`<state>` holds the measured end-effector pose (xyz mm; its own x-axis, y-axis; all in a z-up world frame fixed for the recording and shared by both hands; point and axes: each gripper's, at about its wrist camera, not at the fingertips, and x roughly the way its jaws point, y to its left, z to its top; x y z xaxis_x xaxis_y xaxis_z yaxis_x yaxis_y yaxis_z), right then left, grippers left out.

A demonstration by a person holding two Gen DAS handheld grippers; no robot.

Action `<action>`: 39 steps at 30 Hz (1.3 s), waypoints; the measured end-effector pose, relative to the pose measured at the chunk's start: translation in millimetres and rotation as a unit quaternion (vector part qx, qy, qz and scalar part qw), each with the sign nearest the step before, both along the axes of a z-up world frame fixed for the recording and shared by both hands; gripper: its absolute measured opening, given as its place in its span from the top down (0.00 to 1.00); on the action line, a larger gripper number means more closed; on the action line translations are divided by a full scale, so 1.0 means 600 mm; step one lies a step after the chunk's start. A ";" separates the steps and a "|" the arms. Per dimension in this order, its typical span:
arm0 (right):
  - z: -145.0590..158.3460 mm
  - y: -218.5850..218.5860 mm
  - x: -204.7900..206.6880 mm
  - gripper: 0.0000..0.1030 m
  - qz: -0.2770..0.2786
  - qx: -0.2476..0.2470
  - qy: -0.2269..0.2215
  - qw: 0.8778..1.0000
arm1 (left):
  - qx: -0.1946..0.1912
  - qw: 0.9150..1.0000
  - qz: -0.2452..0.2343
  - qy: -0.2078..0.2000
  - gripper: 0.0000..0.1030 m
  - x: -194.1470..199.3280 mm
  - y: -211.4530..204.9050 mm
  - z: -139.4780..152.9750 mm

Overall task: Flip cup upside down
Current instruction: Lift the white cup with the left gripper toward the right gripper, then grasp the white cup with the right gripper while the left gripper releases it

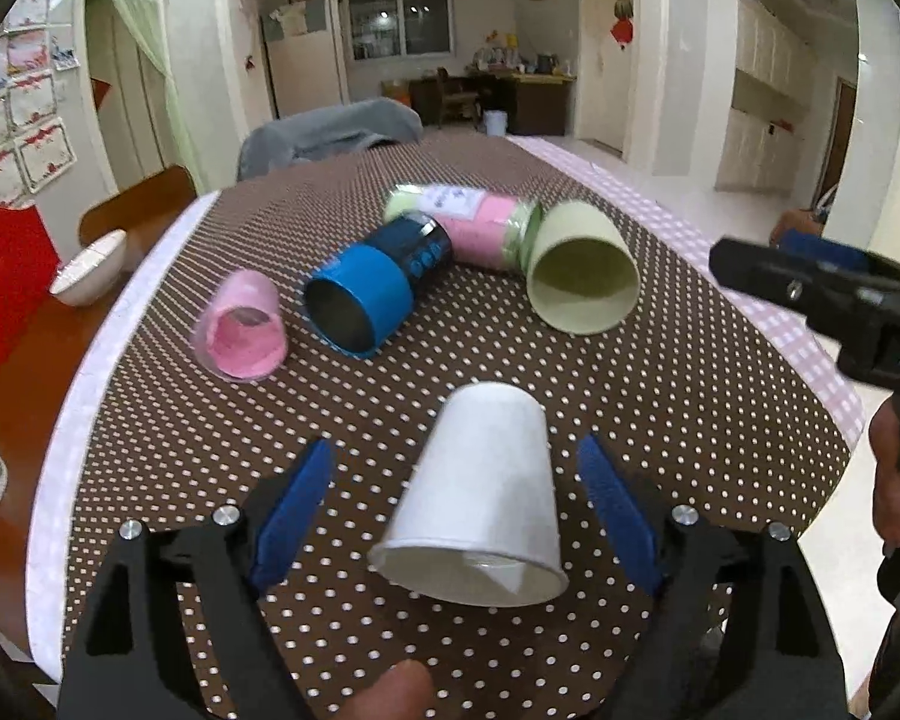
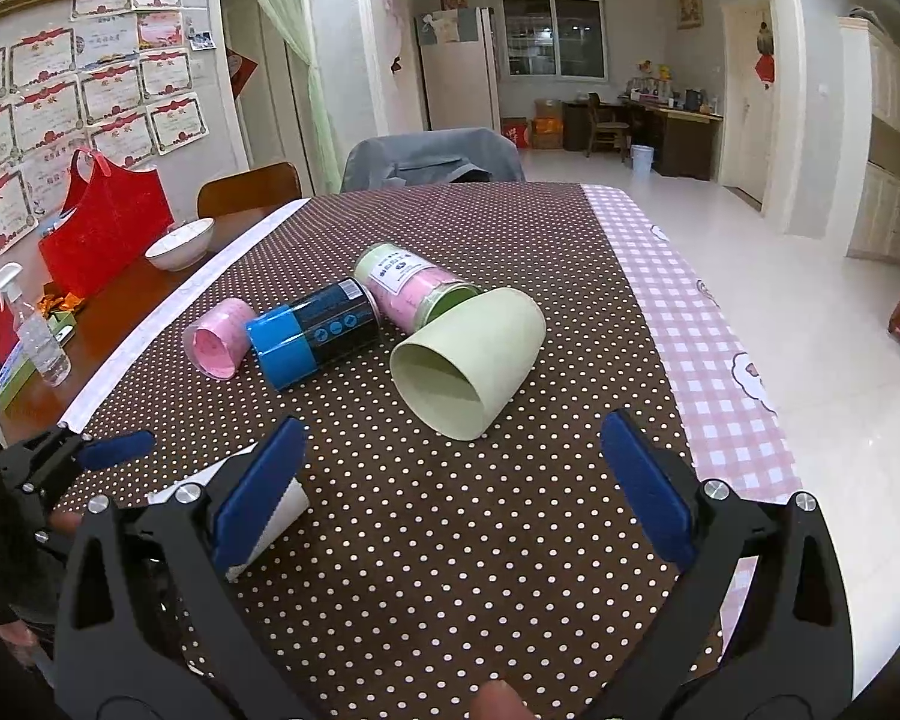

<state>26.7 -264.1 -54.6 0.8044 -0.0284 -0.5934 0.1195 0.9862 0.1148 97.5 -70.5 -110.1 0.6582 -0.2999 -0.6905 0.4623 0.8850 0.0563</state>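
Between my wide-spread left tongs (image 1: 453,516) the light, squashy paper cup (image 1: 480,480) is lying, so I am aiming for its middle, my right tongs (image 2: 450,480) hanging spread too

The tablecloth (image 2: 510,540) is brown with white dots, edged by a pink-and-white checked cloth (image 2: 708,360). On it lie a white paper cup (image 1: 480,498), a pale green cup (image 2: 468,354), a pink cup (image 2: 216,339) and a black can (image 2: 318,333) with a blue cap. Both grippers' pads (image 2: 642,480) are blue.
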 end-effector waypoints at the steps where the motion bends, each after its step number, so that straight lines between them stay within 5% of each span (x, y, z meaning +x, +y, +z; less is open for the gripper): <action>1: 0.001 0.001 0.000 0.06 0.001 0.000 -0.001 1.000 | 0.001 1.000 0.005 -0.006 0.20 -0.003 0.002 0.005; 19: 0.021 0.033 -0.006 0.06 0.016 -0.011 -0.005 1.000 | -0.035 0.996 0.053 -0.066 0.20 -0.036 0.055 0.066; 30: 0.037 0.057 -0.009 0.06 0.023 -0.021 -0.010 0.999 | -0.041 0.981 0.112 -0.152 0.20 -0.059 0.100 0.105; 39: 0.036 0.076 -0.003 0.06 0.038 -0.007 0.003 0.999 | -0.047 0.976 0.136 -0.165 0.20 -0.063 0.128 0.109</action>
